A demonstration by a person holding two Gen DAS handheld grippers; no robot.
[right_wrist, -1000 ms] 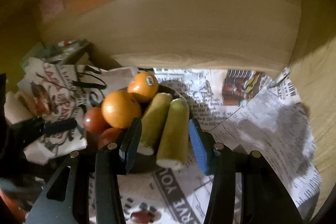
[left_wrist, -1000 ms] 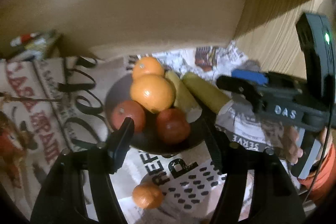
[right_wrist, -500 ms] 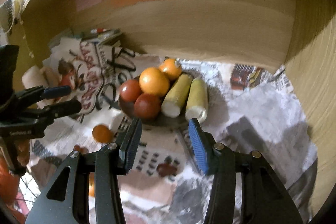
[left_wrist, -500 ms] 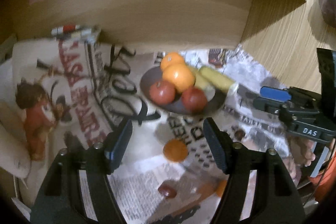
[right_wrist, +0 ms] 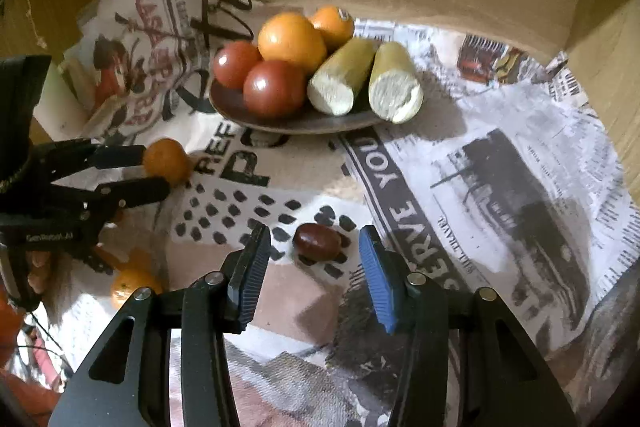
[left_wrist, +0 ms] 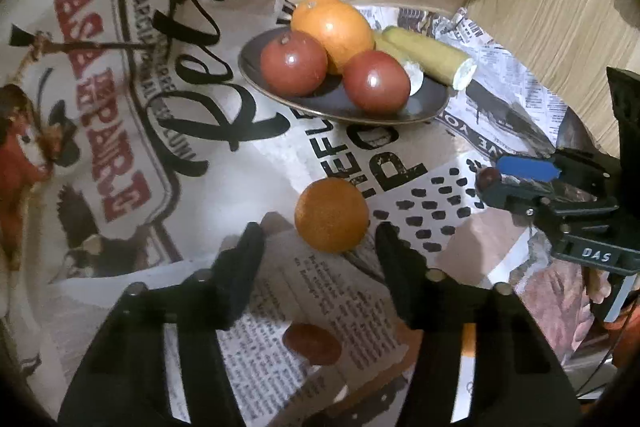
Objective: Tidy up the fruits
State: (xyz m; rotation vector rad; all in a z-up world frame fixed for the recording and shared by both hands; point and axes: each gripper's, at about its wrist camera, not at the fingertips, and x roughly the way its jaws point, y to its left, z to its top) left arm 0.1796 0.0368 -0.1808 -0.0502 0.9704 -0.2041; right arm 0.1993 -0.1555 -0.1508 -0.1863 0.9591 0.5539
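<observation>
A dark plate [right_wrist: 296,125] carries two red tomatoes [right_wrist: 274,89], two oranges [right_wrist: 292,41] and two cut corn cobs [right_wrist: 394,83], while a loose mandarin [left_wrist: 331,214] and a small brown date [right_wrist: 317,242] lie on the newspaper nearby.

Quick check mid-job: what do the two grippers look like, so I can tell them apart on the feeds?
Both are black plastic frames with silver pivot screws. The right gripper has ribbed pads, one black, one blue, and white "DAS" lettering on its body. The left gripper has dark pads and faint white lettering I cannot read.
</observation>
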